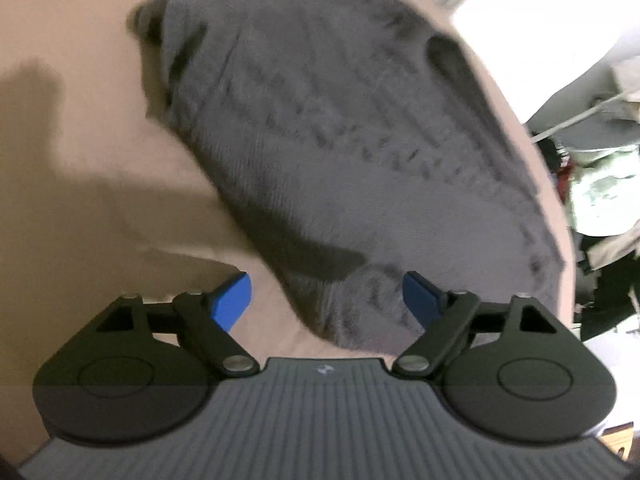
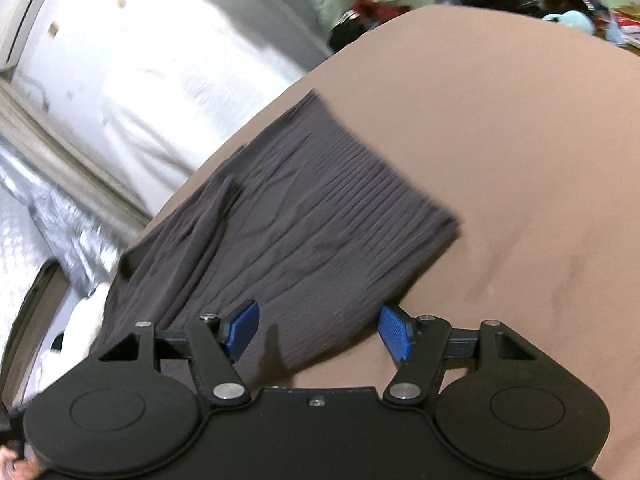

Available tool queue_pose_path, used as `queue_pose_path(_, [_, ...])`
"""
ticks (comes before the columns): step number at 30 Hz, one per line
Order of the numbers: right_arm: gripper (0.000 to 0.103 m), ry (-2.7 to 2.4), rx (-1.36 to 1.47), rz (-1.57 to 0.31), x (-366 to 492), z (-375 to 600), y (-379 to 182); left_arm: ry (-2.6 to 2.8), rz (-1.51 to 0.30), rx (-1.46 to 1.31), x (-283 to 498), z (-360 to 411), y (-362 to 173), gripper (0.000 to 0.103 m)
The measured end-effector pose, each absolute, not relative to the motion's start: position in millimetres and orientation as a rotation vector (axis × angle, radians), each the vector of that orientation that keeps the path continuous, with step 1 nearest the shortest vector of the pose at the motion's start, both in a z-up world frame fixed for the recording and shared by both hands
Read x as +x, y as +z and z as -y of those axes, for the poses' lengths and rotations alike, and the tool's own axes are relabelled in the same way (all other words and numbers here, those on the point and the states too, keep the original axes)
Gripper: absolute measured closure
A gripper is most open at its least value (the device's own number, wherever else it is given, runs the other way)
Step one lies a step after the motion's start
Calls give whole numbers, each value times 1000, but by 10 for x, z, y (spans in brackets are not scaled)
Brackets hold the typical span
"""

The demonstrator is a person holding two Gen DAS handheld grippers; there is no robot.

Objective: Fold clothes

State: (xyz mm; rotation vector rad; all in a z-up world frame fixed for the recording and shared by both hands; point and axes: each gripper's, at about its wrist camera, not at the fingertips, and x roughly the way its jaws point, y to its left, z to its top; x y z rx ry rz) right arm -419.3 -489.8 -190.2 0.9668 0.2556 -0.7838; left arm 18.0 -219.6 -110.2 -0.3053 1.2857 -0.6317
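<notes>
We see a broad tan-brown surface [image 1: 72, 128] filling most of both views, and on it lies the dark grey knitted garment [image 1: 328, 152], the only piece of clothing being handled. From the left wrist view we get its knit texture and a rounded, bunched end reaching down toward the camera, though the picture is blurred. The right wrist view shows what the left does not: the ribbed hem of the garment [image 2: 304, 216] with a straight, squared edge, its cloth lying flat in long wrinkles close to the surface's border. Only the right view also takes in the white wall and the cluttered pile of pale green and dark items beyond the surface.

The left gripper [image 1: 326, 300] stands wide open, its blue pads on either side of the garment's near end without pressing on it. The right gripper [image 2: 318, 334] is likewise open, its blue pads apart above the garment's edge, nothing gripped between them.
</notes>
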Motion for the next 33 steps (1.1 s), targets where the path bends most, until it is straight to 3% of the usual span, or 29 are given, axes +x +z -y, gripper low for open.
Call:
queue_pose_path(2, [33, -800, 961, -239, -4204, 4958, -1930, -609, -1288, -293, 105, 2287, -1197, 10])
queue_pose_path(3, [33, -811, 952, -230, -4194, 4985, -1938, -605, -1262, -283, 66, 2339, -1213, 0])
queue_pose_path(7, [33, -863, 928, -168, -4091, 5144, -1974, -585, -1136, -88, -59, 2736, -1186, 2])
queue_pose_path(8, [37, -866, 923, -158, -4069, 5168, -1968, -591, -1085, -34, -102, 2806, -1172, 10])
queue_pose_path(10, [90, -880, 875, -206, -3996, 5250, -1923, -559, -996, 114, -202, 2874, -1103, 83])
queue_pose_path(13, [93, -899, 768, -248, -4028, 5192, -1724, -522, -907, 229, -340, 2829, -878, 91])
queue_pose_path(19, [95, -922, 703, -178, -4410, 4912, -1252, -518, -900, 105, -458, 2411, -325, 92])
queue_pose_path(23, [95, -968, 723, -331, -4425, 4902, -1439, -509, -1053, 191, -487, 2402, -771, 88])
queue_pose_path(26, [90, -951, 777, -508, -4288, 4943, -1680, -489, -1144, 234, -419, 2435, -957, 78])
queue_pose_path(28, [61, -992, 721, -488, -4273, 4843, -1551, -496, -1102, 234, -422, 2416, -771, 54])
queue_pose_path(29, [54, -1028, 672, -499, -4248, 4809, -1461, -501, -1063, 242, -444, 2400, -636, 49])
queue_pose_path(30, [49, -1057, 617, -499, -4224, 4774, -1348, -513, -1023, 249, -465, 2379, -501, 46])
queue_pose_path(32, [49, -1028, 527, -486, -4171, 4757, -1105, -558, -940, 252, -504, 2324, -250, 43])
queue_pose_path(33, [49, -985, 503, -475, -4105, 4767, -980, -581, -895, 250, -499, 2307, -133, 37])
